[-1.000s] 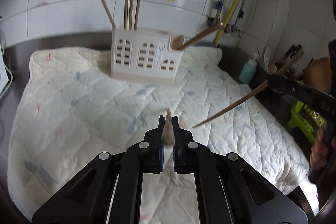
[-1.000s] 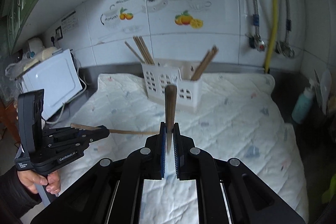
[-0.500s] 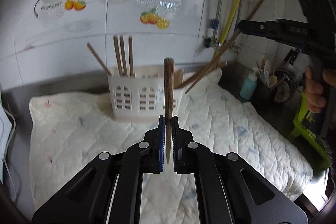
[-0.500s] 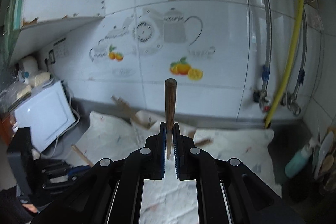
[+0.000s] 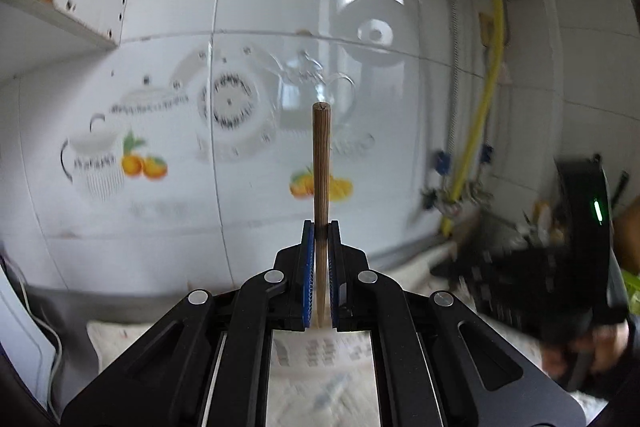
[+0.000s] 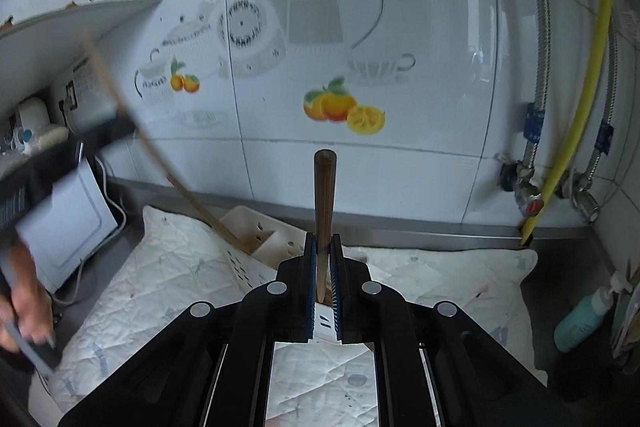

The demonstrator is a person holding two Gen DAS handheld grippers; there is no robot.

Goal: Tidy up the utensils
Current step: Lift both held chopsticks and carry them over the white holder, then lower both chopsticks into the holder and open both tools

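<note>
In the left wrist view my left gripper (image 5: 320,229) is shut on a light wooden chopstick (image 5: 321,163) that stands upright before the tiled wall. In the right wrist view my right gripper (image 6: 324,241) is shut on a darker wooden chopstick (image 6: 325,195), also upright. Just beyond and below it sits the white slotted utensil holder (image 6: 260,233). The left gripper (image 6: 120,131) shows blurred at the left, its chopstick (image 6: 160,155) slanting down with its lower end at the holder. The right gripper (image 5: 452,267) is a dark blur at the right of the left wrist view.
A quilted white mat (image 6: 160,291) covers the counter. A white appliance (image 6: 68,227) with a cable stands at the left. A yellow hose (image 6: 580,99) and taps run down the wall at the right, with a teal bottle (image 6: 580,321) near them. A hand (image 6: 24,291) grips the left tool.
Both grippers have risen and closed in on the holder, each keeping its chopstick. The left view swung up from the mat to the wall. The holder now lies low under both grippers.
</note>
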